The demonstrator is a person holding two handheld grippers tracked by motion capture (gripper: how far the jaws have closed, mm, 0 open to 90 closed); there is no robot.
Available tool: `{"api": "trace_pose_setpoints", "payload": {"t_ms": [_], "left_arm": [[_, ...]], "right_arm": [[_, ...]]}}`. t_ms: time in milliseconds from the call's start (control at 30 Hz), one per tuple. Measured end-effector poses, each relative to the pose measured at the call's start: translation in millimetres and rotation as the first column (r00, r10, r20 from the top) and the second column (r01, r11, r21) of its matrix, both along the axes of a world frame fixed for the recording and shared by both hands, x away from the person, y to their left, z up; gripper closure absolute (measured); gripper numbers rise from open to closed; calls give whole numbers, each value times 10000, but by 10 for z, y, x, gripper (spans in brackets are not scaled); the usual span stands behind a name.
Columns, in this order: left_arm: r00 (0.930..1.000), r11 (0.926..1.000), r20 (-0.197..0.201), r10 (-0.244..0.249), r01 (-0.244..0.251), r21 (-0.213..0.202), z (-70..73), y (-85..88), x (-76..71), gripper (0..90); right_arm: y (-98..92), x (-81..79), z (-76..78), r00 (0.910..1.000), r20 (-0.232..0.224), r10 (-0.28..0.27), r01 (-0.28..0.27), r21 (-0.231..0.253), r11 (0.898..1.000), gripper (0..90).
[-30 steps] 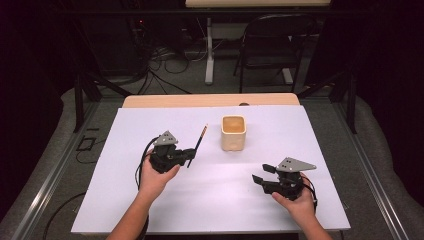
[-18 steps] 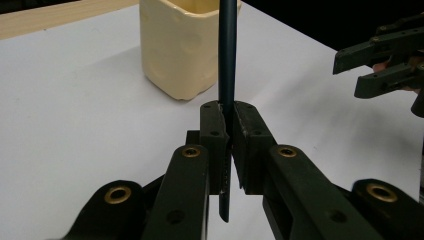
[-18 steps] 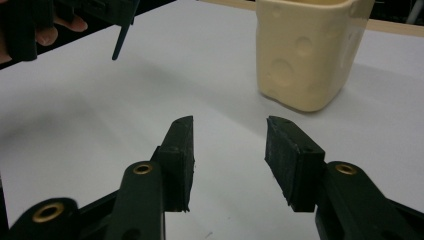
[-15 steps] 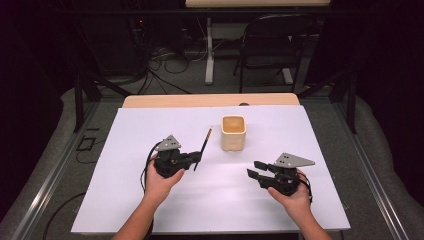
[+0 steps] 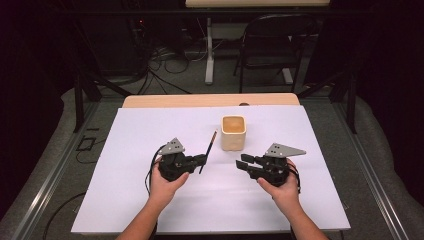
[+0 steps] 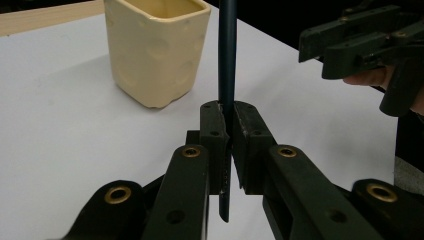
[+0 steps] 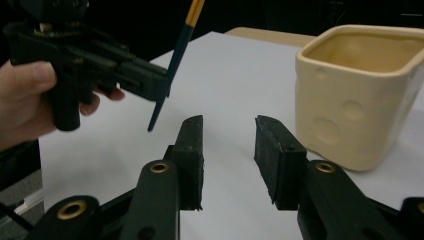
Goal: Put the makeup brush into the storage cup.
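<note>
With the left gripper [image 5: 202, 161] clamped on the slim dark-blue pencil [image 5: 208, 152] just left of the cream square ceramic cup [image 5: 233, 132], the right gripper [image 5: 243, 165], its empty jaws just narrowing, should approach squarely before any handover.

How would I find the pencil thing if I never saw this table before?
Start at the white table, then find the cream cup in its middle. Just left of it, the left gripper pinches a thin dark pencil with an orange top, the one long, skinny thing there.
</note>
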State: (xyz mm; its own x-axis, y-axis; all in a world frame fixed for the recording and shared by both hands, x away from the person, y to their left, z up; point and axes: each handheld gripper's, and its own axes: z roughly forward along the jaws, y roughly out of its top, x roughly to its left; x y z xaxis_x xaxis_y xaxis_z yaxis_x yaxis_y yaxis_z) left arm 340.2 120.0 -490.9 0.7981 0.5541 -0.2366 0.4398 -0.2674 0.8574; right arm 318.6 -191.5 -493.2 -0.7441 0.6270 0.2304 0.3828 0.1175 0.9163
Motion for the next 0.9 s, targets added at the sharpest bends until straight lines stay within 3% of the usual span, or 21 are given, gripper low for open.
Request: {"api": "trace_pose_setpoints", "payload": {"t_ms": [100, 467, 900], "left_arm": [[10000, 9999, -17, -94, 94, -71, -11, -25, -11, 838], [9991, 9991, -64, -416, 416, -87, -59, -120, -53, 838], [9973, 9973, -125, -726, 727, 91, -116, -237, -108, 838]], "right_arm": [[87, 39, 20, 9999, -96, -70, 76, 658, 9978, 650], [261, 120, 77, 9981, -592, 165, -57, 1781, 9840, 685], [215, 139, -34, 9915, -1286, 220, 97, 2415, 9704, 684]]}}
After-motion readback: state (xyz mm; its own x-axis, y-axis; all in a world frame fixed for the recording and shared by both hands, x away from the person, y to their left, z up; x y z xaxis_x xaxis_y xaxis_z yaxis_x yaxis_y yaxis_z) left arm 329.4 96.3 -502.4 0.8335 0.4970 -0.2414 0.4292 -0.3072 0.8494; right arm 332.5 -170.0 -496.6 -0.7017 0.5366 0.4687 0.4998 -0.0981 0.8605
